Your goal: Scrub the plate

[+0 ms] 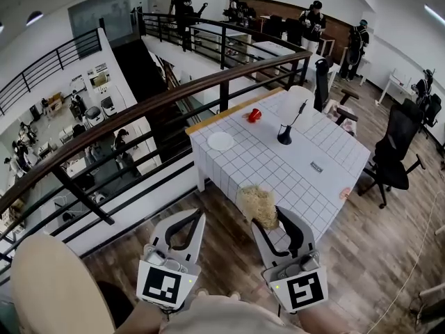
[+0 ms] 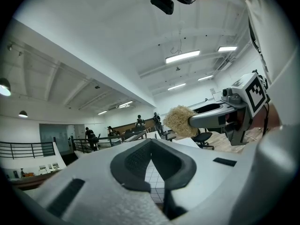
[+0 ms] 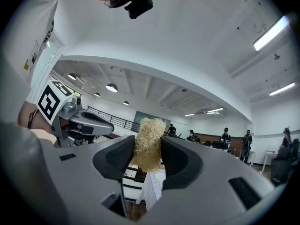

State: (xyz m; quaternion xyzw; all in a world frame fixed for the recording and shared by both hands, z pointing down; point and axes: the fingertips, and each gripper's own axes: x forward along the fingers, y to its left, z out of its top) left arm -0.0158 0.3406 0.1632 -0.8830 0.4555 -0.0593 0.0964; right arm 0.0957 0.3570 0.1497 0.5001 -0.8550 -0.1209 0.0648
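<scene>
A: Where is the plate [image 1: 220, 141] seen?
B: It is seen lying flat on the white tiled table [image 1: 278, 172], near the left edge, well apart from both grippers.
A: And how are the jaws held?
B: The right gripper [image 1: 272, 218] is clamped on a straw-coloured scrubber [image 1: 258, 204], while the 2 jaws of the left gripper [image 1: 188, 218] are pressed together at the tips.

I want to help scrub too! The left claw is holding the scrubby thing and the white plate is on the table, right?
Not quite. The right claw, not the left, is holding the straw-coloured scrubber; the right gripper view shows its jaws pinching it. The left claw is shut on nothing. The white plate is on the tiled table.
</scene>
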